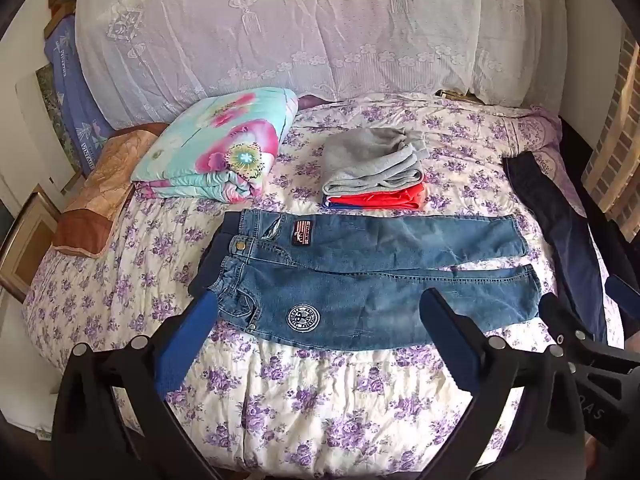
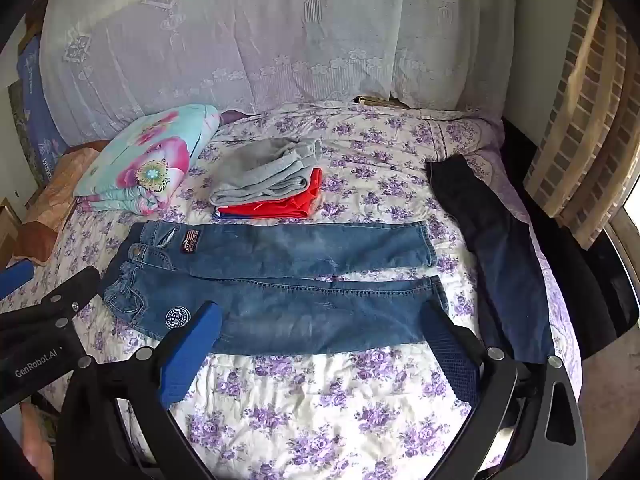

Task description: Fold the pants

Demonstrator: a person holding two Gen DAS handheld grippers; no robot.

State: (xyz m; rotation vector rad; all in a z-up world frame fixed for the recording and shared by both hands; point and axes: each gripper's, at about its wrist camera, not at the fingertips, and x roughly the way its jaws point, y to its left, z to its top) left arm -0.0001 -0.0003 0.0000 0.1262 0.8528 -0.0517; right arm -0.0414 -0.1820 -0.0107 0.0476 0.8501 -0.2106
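I see a big bed (image 1: 320, 400) with a white cover full of purple flowers. Behind it hangs a white lace curtain (image 1: 320, 28), and soft light comes through it. A wooden slat frame (image 2: 580, 128) leans on the right. Picture frames (image 1: 24, 248) lean on the left by a white wall (image 1: 12, 152).
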